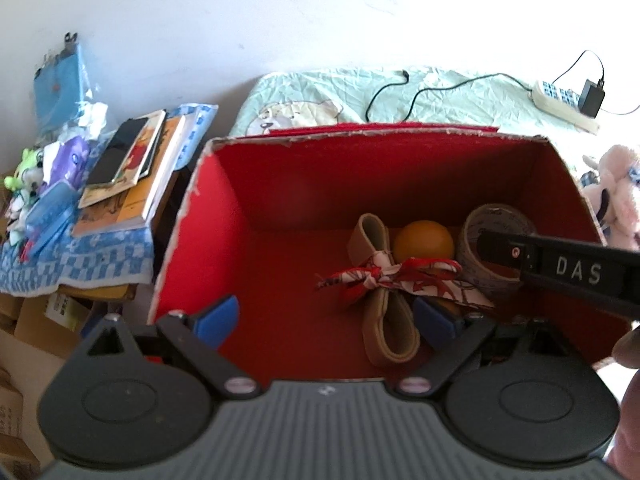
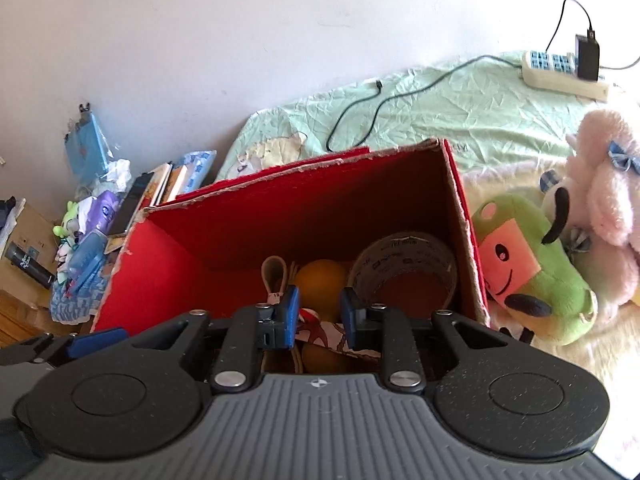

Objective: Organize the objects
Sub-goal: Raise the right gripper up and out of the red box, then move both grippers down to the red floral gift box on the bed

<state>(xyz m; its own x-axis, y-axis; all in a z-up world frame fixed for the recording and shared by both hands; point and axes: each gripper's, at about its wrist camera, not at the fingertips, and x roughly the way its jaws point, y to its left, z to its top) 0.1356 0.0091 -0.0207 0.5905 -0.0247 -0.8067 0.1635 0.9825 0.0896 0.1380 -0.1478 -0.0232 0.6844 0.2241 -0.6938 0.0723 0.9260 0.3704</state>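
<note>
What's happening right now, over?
Left gripper open, empty, over the box. Right gripper part open around the ribbon; grip unclear. Ball, tape, band inside. Nothing blocking.

Left gripper (image 1: 326,320), jaws spread wide over an open red box (image 1: 248,240) standing on a bed (image 1: 460,96). On the box floor: an orange ball (image 1: 423,242), a roll of tape (image 1: 490,248) to its right, a tan strap (image 1: 386,320) tied with a red-and-white ribbon (image 1: 400,278). Right gripper (image 1: 560,270) reaches in over the tape. Books (image 1: 132,168) lie left of the box; a power strip (image 1: 564,106) lies behind.
</note>
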